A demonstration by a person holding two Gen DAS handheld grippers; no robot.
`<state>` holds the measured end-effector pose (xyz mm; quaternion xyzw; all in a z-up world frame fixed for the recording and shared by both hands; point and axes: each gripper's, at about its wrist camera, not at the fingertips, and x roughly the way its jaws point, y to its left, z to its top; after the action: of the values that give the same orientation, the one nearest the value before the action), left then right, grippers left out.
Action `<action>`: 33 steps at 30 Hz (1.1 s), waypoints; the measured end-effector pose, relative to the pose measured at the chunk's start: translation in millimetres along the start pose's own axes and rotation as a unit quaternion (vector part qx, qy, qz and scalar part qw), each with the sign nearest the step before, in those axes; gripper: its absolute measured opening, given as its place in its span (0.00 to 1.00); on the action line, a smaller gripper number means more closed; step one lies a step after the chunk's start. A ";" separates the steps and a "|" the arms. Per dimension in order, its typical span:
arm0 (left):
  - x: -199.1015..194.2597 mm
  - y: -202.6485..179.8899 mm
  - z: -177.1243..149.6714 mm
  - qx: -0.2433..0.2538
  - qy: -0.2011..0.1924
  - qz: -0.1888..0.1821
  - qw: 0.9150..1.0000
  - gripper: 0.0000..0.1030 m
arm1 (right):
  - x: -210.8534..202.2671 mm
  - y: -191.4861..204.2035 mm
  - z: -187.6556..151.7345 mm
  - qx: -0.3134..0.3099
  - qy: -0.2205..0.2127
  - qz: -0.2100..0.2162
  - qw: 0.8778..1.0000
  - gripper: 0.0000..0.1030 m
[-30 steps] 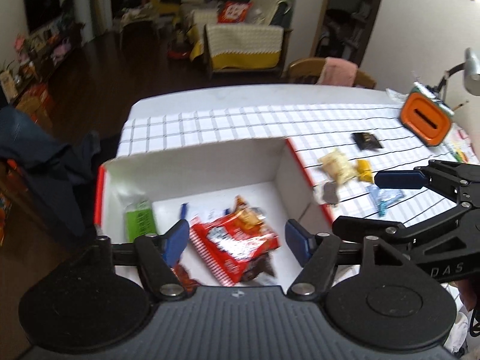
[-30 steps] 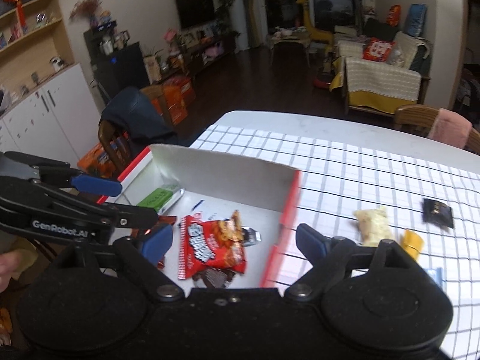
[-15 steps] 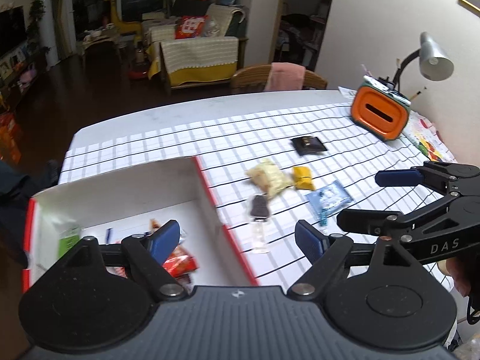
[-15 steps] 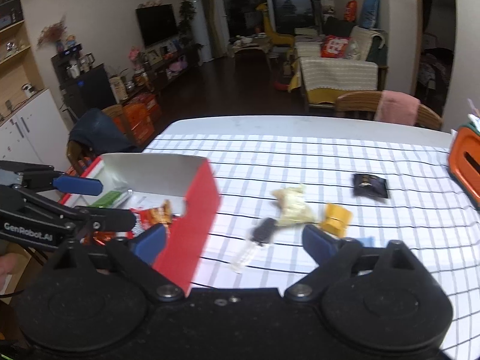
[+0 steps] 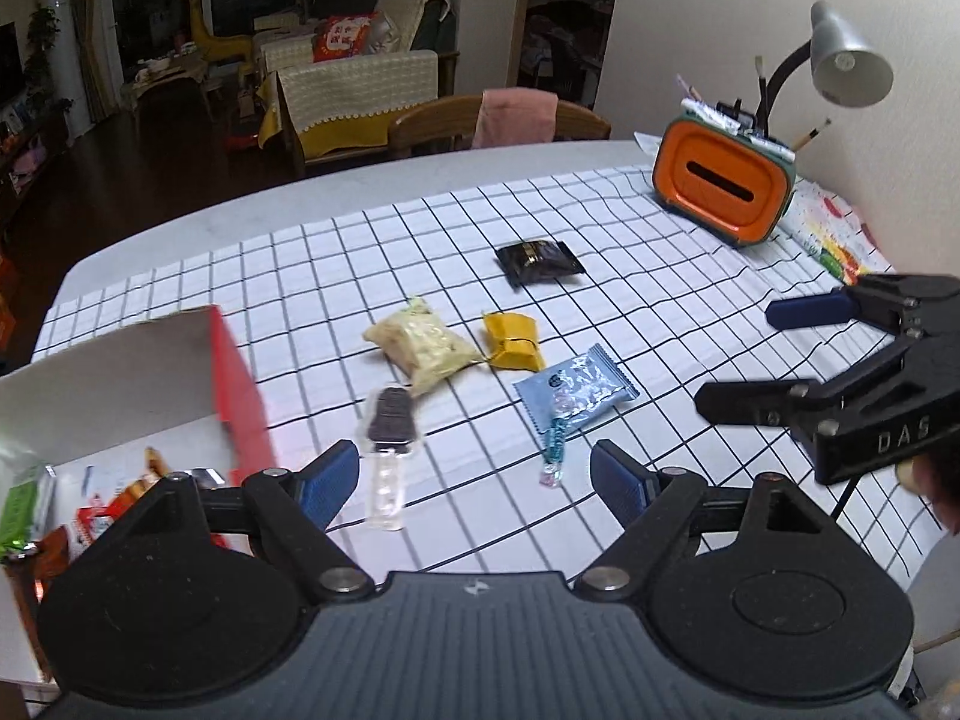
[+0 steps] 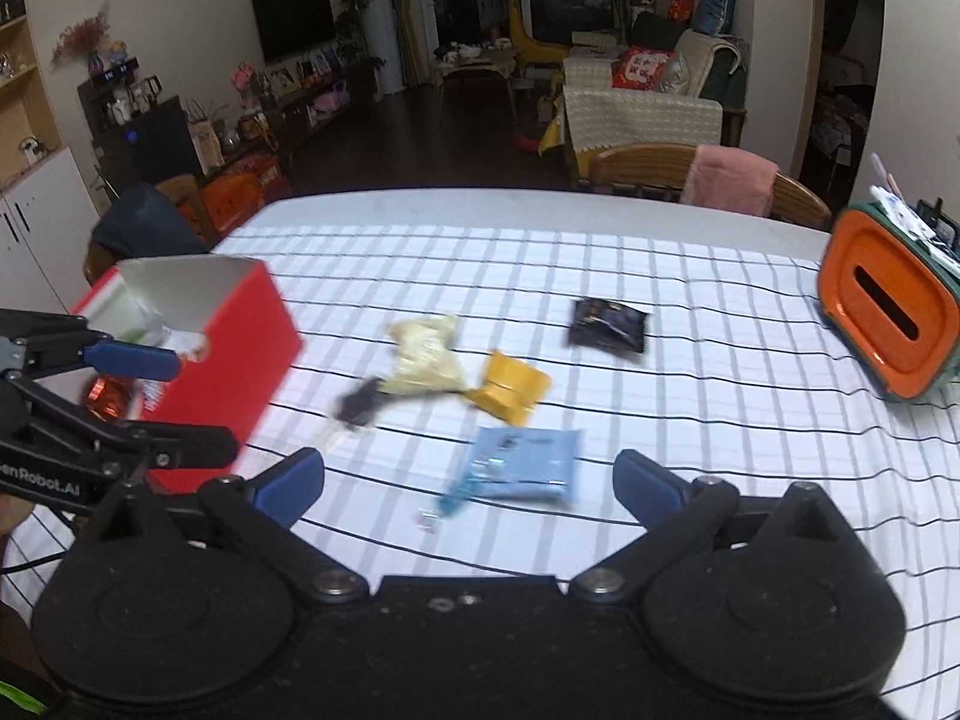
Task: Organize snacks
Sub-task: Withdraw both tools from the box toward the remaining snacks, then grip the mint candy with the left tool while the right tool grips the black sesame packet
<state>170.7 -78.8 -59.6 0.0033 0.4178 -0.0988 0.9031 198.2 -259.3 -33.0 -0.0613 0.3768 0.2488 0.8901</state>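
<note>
Snacks: 5 packets lie loose on counter [image 5: 690,276] right of red box [image 5: 237,384]. Left gripper [image 5: 474,480] and right gripper [image 6: 468,483] jaws apart, empty, right's just widened. Next: close on blue packet [image 6: 525,462], nearest box-bound pick.

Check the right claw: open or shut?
Open. The right claw stands wide, having just been opening; nothing sits between its blue pads, and the blue packet lies beyond on the checked cloth.

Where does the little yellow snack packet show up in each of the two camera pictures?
Left wrist view: yellow packet lies mid-picture, right of the pale bag.
Right wrist view: yellow packet sits centre, again right of the pale bag.
Shared landmark: the orange holder at far right.
</note>
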 end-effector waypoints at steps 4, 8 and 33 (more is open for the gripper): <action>21.6 -20.2 4.9 -0.001 0.017 -0.002 1.000 0.82 | 10.2 -33.2 0.8 -0.005 0.010 -0.001 1.000 1.00; 42.0 -36.6 9.1 0.003 0.029 -0.003 1.000 0.82 | 24.4 -60.4 6.8 -0.019 0.022 0.008 1.000 1.00; 153.6 -44.2 15.9 -0.054 0.135 -0.012 0.989 0.53 | 182.9 -106.0 88.4 -0.218 0.056 0.051 0.973 0.93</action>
<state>271.6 -150.4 -161.9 -0.0374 0.5405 -0.0852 0.8362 415.0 -252.6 -106.9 -0.2484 0.3657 0.3663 0.8188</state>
